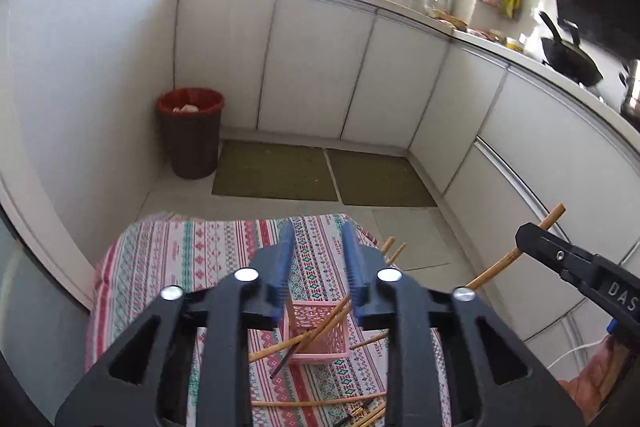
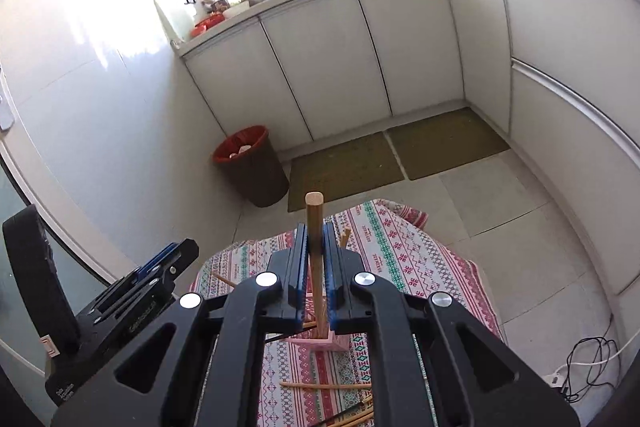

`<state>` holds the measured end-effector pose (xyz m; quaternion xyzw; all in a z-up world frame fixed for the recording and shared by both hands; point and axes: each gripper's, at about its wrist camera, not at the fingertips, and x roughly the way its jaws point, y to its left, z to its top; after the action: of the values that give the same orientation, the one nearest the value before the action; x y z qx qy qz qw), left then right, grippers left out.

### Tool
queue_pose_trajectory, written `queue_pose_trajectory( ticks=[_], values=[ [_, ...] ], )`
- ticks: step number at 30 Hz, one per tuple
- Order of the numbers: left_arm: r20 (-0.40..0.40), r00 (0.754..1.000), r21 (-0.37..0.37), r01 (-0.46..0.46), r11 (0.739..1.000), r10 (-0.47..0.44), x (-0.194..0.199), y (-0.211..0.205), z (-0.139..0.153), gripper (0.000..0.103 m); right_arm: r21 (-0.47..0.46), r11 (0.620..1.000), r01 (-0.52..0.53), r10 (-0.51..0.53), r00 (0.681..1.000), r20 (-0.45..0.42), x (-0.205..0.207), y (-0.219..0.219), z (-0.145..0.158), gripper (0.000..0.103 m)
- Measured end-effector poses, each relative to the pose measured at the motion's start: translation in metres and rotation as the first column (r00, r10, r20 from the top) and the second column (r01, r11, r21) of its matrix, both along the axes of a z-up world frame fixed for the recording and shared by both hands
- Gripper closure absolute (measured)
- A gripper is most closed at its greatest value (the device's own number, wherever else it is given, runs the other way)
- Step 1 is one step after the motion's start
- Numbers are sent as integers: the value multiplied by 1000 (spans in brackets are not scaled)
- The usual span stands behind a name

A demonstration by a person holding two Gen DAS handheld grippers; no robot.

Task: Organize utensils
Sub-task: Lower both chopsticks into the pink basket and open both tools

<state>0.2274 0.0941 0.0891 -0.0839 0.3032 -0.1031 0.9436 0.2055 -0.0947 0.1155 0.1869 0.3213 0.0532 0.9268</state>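
The left wrist view looks down past the left tool (image 1: 318,259), its blue-padded jaws parted a little with nothing between them. Below the gap, at 6 o'clock, a small pink slotted plastic basket (image 1: 316,333) stands on a striped patterned cloth covering the counter (image 1: 168,267), with thin bamboo chopsticks (image 1: 316,327) leaning in it and more lying loose on the cloth (image 1: 320,403) nearer the camera. Only this view shows the right tool (image 1: 532,235) from the side at 3 o'clock, angled downward, a chopstick passing slantwise through it.

The right wrist view shows that grip head-on: the right tool (image 2: 315,255) is closed tight on a light wooden chopstick (image 2: 314,211), which runs on down to the basket (image 2: 328,343). Only here does the left tool (image 2: 168,259) appear at 9 o'clock, tilted downward.
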Motion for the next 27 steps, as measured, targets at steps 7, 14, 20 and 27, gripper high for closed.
queue_pose_trajectory(
  ticks=[7, 14, 20, 27],
  values=[
    [-12, 996, -79, -95, 992, 94, -13, 36, -4, 73, -24, 1000, -11, 11, 1000, -13, 13, 18, -21, 95],
    [-9, 995, -82, -102, 991, 101, -18, 41, 1, 66, -68, 997, -21, 21, 1000, -4, 15, 40, -29, 94],
    [-9, 997, -24, -76, 997, 76, -27, 28, 3, 54, -79, 997, 3, -3, 1000, 1, 2, 35, -34, 63],
    [-29, 999, 59, -28, 998, 30, -48, -2, -10, 32, -182, 982, 59, -64, 998, -24, -28, 22, -49, 41]
  ],
)
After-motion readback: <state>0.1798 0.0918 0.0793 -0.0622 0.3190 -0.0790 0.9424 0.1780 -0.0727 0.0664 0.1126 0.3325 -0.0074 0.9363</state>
